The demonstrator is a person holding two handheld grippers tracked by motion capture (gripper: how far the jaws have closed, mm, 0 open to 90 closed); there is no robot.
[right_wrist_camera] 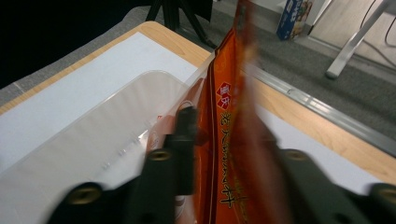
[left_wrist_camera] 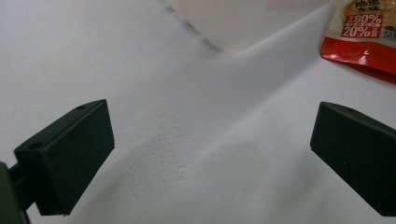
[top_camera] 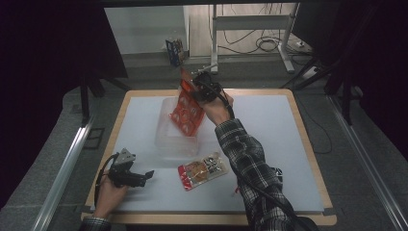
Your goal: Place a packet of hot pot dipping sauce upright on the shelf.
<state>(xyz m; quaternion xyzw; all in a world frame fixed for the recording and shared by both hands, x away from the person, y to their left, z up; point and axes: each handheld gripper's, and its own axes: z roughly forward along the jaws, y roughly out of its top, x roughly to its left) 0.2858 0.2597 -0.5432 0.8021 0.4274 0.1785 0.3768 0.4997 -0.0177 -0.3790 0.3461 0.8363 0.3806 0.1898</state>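
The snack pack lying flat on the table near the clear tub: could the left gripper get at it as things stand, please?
Probably yes. The left gripper rests open on the table, pointing toward the snack pack, with bare white mat between them and nothing in its path.

My glossy orange snack pouch [top_camera: 186,111] hangs upright over my clear plastic bin [top_camera: 166,131]. Its lower edge dips inside the bin.
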